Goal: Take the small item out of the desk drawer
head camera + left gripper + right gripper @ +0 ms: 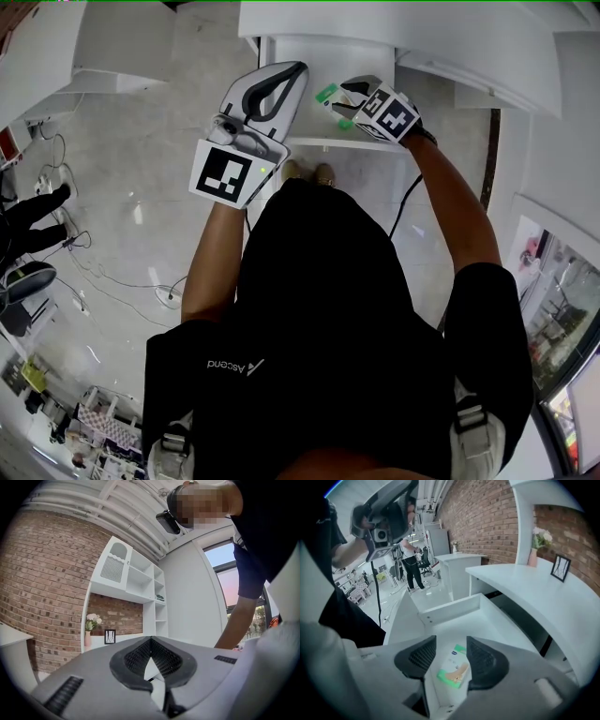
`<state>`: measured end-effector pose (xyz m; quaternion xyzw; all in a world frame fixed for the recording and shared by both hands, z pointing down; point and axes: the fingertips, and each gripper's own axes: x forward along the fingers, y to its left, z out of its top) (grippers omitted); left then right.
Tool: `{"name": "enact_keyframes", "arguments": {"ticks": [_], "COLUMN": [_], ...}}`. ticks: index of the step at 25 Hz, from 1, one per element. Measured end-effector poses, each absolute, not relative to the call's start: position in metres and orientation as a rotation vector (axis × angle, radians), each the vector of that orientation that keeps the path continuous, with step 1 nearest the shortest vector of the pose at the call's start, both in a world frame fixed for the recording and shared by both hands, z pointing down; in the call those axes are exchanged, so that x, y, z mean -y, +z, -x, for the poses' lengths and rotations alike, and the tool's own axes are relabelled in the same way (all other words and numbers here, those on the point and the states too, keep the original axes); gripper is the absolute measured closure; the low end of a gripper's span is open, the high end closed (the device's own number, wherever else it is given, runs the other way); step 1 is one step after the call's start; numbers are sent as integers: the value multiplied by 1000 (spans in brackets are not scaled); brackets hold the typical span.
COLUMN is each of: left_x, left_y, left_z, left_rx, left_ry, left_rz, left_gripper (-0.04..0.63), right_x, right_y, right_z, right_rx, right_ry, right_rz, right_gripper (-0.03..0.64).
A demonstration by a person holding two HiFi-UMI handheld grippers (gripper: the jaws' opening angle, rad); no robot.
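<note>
Our left gripper point(151, 641) is shut on nothing, and our right gripper point(451, 645) hangs with its jaws apart just above the packet point(453, 670), not touching it. The packet lies flat in the open drawer point(450, 606), so we judge gripping and lifting it out are left.

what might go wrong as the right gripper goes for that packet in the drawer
1. The packet lies flat on the drawer floor and looks thin, so the right gripper, jaws apart above it, may scrape the floor or push it along instead of pinching it.
2. The packet sits near one end of the drawer, so a jaw might strike a wall on the way down.
3. A grip on only one edge could let it slip during lifting.
</note>
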<state>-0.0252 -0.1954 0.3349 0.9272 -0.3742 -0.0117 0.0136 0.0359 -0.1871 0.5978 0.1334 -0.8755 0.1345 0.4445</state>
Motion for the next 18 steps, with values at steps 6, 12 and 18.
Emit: {"name": "enact_keyframes", "arguments": {"ticks": [6,12,18], "left_x": [202,213,219], "left_y": [345,351,358], "left_z": [27,38,45], "left_rx": [1163,1183,1194], "left_ry": [-20,2,12], "left_rz": [-2873,-2852,-2824], "left_gripper": [597,597,597], "right_x": [187,191,195], "right_y": [635,671,694], "right_z": [-39,-42,-49], "right_rx": [2084,1970,1878], "right_ry": [358,426,435], "right_rz": [-288,-259,-274], "right_gripper": [360,304,291]}}
